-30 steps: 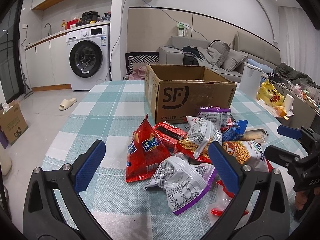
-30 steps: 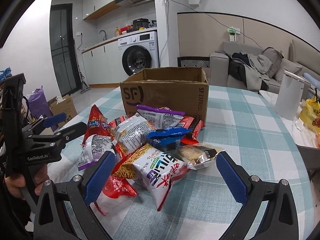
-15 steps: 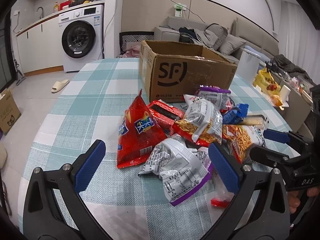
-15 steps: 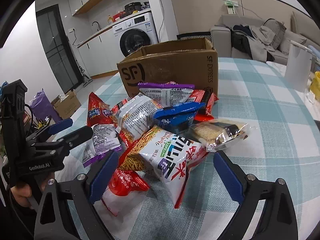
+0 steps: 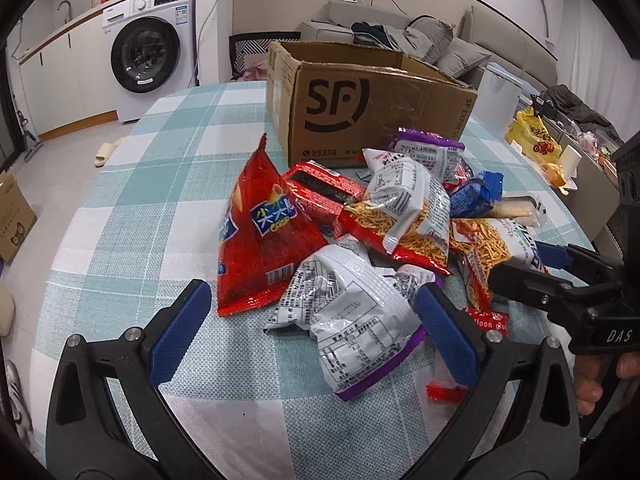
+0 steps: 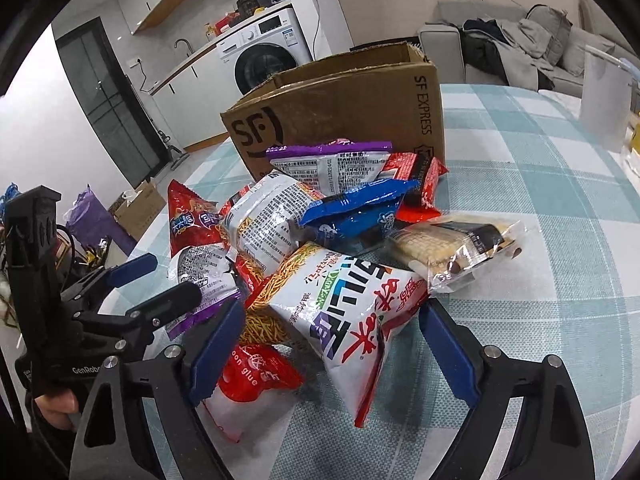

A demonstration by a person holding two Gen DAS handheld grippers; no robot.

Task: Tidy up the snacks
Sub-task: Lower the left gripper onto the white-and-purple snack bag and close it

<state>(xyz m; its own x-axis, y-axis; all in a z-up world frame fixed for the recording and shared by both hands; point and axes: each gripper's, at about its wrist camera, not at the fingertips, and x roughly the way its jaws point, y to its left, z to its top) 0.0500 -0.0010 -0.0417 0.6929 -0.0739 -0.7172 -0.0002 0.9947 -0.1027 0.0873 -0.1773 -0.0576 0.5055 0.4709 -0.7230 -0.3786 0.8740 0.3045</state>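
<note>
Residential open-plan home, washing machine (image 5: 146, 50) under a counter with sink tap (image 5: 64, 6) at upper left of frame, grey sofa (image 5: 404, 38) with cushions at upper right, checked tablecloth (image 5: 160, 184) across centre

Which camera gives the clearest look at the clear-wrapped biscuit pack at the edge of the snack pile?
The right wrist view: the biscuit pack lies unobstructed there, its whole length and clear wrapper visible. In the left wrist view only a strip of it shows, behind the blue packet.
</note>
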